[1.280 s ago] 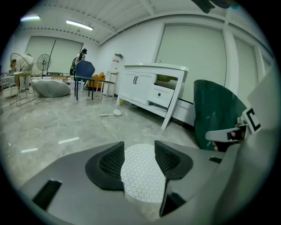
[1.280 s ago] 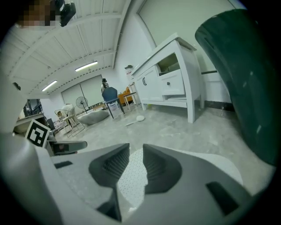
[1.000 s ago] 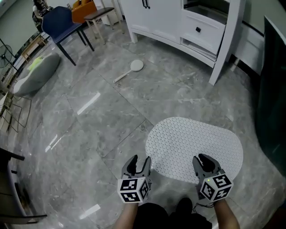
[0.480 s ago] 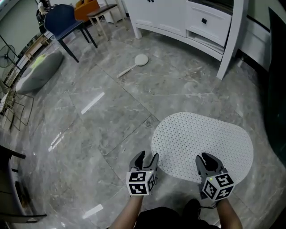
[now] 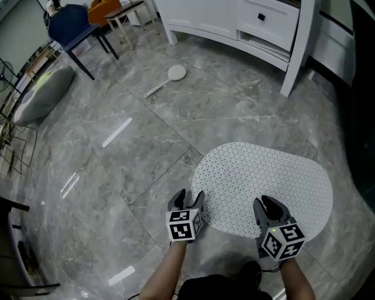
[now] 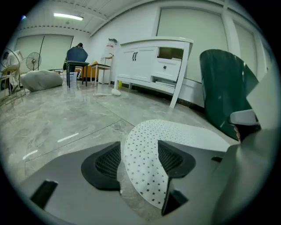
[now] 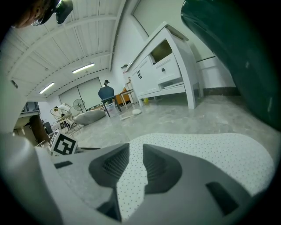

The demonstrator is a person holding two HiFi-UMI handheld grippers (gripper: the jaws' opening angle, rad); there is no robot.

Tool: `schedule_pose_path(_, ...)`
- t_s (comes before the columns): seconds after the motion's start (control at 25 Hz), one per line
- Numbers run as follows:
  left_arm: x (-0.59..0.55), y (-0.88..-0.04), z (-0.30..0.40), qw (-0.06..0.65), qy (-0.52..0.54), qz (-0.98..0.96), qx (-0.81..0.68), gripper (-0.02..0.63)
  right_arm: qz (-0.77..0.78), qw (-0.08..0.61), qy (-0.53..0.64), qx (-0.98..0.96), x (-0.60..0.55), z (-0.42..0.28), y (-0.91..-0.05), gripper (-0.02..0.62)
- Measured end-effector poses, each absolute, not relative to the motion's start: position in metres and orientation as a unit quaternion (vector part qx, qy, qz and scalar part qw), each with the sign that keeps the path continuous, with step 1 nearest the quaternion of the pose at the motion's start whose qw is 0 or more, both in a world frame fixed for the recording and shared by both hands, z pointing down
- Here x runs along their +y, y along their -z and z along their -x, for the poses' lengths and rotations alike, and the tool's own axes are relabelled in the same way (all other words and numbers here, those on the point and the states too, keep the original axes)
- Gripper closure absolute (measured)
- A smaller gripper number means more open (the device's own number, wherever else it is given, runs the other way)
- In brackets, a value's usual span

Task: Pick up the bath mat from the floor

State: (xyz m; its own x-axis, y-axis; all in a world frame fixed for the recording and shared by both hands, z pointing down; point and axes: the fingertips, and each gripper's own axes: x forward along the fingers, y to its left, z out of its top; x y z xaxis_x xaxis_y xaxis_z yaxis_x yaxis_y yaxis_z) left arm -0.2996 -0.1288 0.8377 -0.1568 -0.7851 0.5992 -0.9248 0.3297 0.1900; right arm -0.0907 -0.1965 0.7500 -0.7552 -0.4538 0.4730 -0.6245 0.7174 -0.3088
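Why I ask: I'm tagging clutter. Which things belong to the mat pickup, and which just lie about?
Job: bath mat; left gripper, jaws opening around its edge; right gripper, gripping its edge.
Lying about: long-handled brush; grey cushion; blue chair; white cabinet.

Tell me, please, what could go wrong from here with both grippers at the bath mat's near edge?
1. The left gripper is opening its jaws with the curled edge of the bath mat between them, so that side may slip free and drop to the floor.
2. The right gripper alone looks clamped on the edge. Lifting now would likely hang the mat from one point, letting it fold or drag.
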Motion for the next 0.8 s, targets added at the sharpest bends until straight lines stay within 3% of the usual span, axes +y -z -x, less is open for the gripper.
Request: schedule_pose_path(0.8, -0.143, -0.907, 0.307, 0.394, -0.140, -0.546, -0.726, 0.298, -0.294, 0.192, -0.258, -0.900, -0.196, 0.100, -0.774, 0.497)
